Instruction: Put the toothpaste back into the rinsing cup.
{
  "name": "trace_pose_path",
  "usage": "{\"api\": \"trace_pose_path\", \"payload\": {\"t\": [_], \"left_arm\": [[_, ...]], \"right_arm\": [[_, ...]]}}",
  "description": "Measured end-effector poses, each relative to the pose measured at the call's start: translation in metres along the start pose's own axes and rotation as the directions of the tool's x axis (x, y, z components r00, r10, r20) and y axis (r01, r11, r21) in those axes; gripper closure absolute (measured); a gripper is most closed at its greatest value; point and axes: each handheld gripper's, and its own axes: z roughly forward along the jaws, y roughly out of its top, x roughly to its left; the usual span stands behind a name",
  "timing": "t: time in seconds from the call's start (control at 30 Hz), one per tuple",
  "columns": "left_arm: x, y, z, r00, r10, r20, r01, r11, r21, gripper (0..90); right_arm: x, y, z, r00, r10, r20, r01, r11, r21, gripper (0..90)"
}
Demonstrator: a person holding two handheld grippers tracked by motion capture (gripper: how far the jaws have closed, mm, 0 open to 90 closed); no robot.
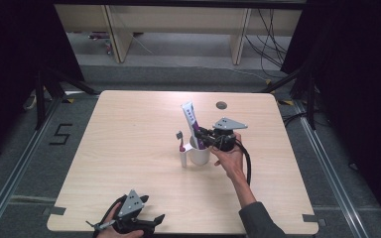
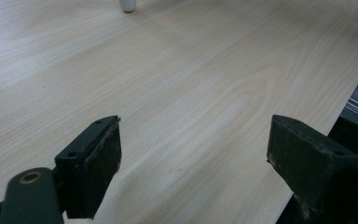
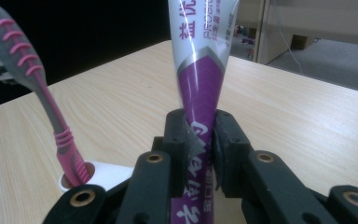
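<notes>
Right gripper (image 3: 199, 140) clamped on toothpaste tube (image 3: 200, 70): tube pinched flat between both pads, purple body squeezed at jaw tips, white upper part rising above jaws, tilted a little. Tube's lower end drops below jaws toward white cup (image 1: 200, 154). Toothbrush (image 3: 37, 88) off to left of jaws, apart from them, handle standing in white holder (image 3: 103, 173), head up. Left gripper (image 2: 193, 154) at near table (image 1: 129, 148) edge, jaws spread wide, bare wood between them.
</notes>
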Motion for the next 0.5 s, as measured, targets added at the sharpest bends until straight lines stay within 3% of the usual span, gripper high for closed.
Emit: {"api": "trace_pose_path", "payload": {"t": [0.03,0.17,0.3,0.4,0.47,0.5], "left_arm": [[0.0000,0.0000,0.0001,1.0000,0.000,0.000,0.000,1.0000,0.000,17.4],[0.0006,0.0002,-0.0008,0.9999,0.013,-0.002,-0.013,0.9998,0.014,17.4],[0.0000,0.0001,-0.0002,1.0000,0.002,0.000,-0.002,1.0000,0.002,17.4],[0.0002,0.0001,-0.0005,1.0000,0.006,0.001,-0.006,1.0000,0.006,17.4],[0.0003,0.0002,-0.0004,1.0000,0.008,0.002,-0.008,0.9999,0.006,17.4],[0.0002,0.0001,-0.0003,1.0000,0.007,0.002,-0.007,1.0000,0.006,17.4]], "right_arm": [[-0.0006,-0.0006,0.0000,0.9998,-0.022,0.001,0.022,1.000,-0.008,77.6],[0.0008,-0.0032,-0.0042,0.9996,-0.027,0.000,0.027,1.000,0.015,77.6],[0.0011,-0.0053,-0.0059,0.9993,-0.038,0.005,0.038,0.999,0.030,77.6],[-0.0001,-0.0083,-0.0077,0.9974,-0.072,0.012,0.071,0.997,0.040,77.6],[0.0017,-0.0093,-0.0082,0.9986,-0.051,0.014,0.050,0.998,0.046,77.6],[0.0001,-0.0104,-0.0091,0.9968,-0.078,0.017,0.077,0.996,0.053,77.6]]}}
